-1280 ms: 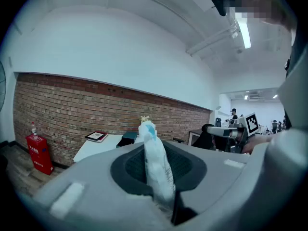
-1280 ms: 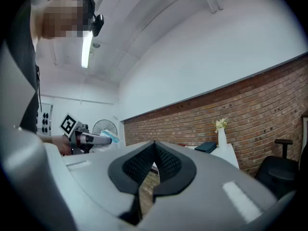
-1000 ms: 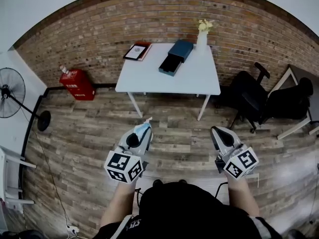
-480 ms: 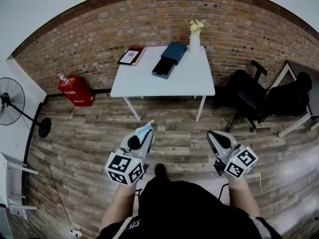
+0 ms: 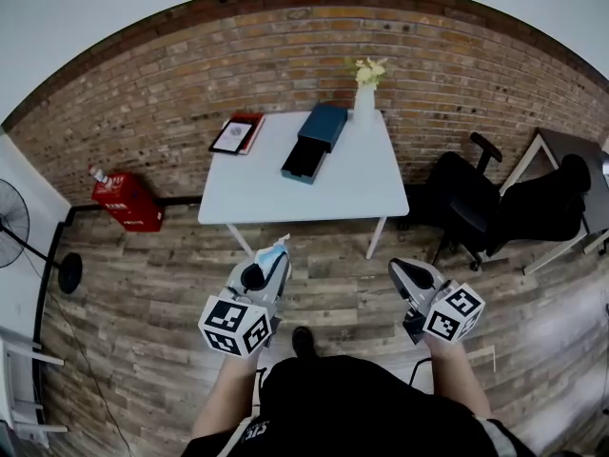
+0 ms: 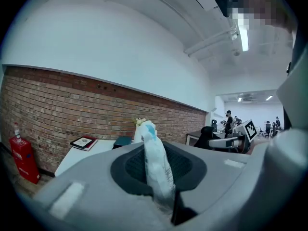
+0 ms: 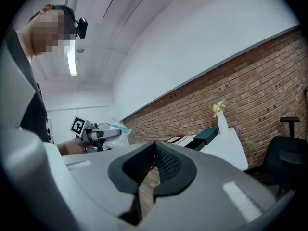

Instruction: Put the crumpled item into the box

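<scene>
A white table [image 5: 366, 174] stands against the brick wall [image 5: 190, 74] on plank flooring [image 5: 143, 284].

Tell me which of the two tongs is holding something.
The left tongs, shut on the crumpled white-and-blue item. The right tongs are shut with nothing between them.

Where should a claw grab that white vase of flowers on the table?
Probably grip the vase around its slim upright body, below the flowers, coming in level from the right as the head view shows it: the blue box stands close on its left.
</scene>
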A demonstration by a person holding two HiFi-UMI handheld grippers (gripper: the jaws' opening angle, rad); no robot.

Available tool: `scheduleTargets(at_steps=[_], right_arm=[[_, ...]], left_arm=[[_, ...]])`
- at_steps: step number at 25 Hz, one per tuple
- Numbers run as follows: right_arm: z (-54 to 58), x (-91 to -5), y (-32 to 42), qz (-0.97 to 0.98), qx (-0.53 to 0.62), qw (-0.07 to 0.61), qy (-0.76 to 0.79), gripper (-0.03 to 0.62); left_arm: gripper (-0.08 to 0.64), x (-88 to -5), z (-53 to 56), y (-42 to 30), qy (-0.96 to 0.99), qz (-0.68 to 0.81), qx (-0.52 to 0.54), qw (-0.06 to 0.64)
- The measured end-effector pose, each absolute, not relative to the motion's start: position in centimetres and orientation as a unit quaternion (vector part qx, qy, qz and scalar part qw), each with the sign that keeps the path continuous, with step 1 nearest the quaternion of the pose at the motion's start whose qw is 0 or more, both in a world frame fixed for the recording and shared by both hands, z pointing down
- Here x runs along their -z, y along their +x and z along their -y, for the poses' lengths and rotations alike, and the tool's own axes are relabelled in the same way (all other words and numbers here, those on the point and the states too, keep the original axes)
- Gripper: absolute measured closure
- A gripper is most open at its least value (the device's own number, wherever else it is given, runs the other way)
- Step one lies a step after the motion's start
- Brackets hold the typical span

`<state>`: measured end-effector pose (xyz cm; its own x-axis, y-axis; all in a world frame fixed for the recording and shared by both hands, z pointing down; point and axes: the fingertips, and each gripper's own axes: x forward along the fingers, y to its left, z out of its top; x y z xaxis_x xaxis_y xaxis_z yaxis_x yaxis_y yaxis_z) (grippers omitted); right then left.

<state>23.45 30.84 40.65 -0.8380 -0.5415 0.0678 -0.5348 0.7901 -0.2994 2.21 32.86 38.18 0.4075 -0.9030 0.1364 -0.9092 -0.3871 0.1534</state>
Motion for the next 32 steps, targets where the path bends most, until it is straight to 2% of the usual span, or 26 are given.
scheduleTargets(at_steps=[17,23,32], right_arm=[[-17.7,-42.0,6.8,-0.948,0.166,-0.042,-0.268,0.591],[-15.8,-42.8,5.3,-0.945,0.172,-0.065,-0.269,0.591],[-9.0,-42.9,3.0,-0.954,0.175,-0.046,-0.241,0.591]], left_arm=[[0.502,-39.8,-17.7,-11.4,0.845,0.519,-0.009,0.128],[0.502,-40.2,-15.8,-12.8,0.849,0.511,0.004,0.134],[0.502,-42.0,-9.9,-14.1,0.841,0.520,-0.007,0.148]])
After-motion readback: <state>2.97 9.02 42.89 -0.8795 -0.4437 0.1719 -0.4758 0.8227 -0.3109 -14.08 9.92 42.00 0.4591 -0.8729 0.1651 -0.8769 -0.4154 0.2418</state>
